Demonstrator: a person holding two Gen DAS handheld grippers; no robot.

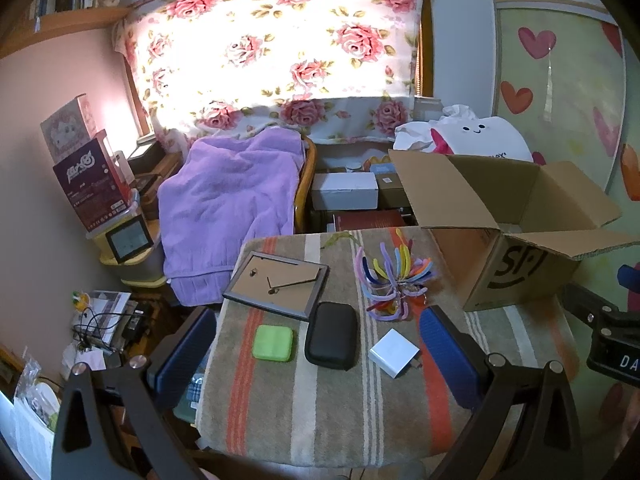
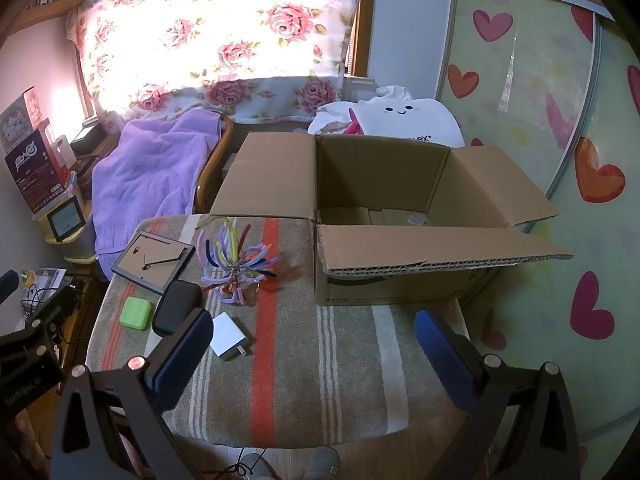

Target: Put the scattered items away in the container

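both tools sit low and close to the camera, pointed down over the striped tabletop (image 1: 320, 412). the left tool (image 1: 316, 344) has its blue pads spread as wide as they go, nothing between them but air; same story for the right tool (image 2: 316, 344), gaping and empty-handed. just past the left tool's pads, the near row: a green square case (image 1: 273, 343), a black zip pouch (image 1: 331, 335) beside it, then a white charger block (image 1: 394, 353). a little further back lies a picture frame (image 1: 277, 285) face down, and next to it a bright tangle of pipe cleaners (image 1: 394, 280). further still, on the right end of the tabletop, the cardboard box (image 2: 396, 280) stands with all flaps open. its inside looks close to bare, only some small pale bits on the floor that i can't make out. so by my reading this is the very start: all five loose things are out on the cloth, none boxed, nothing gripped.
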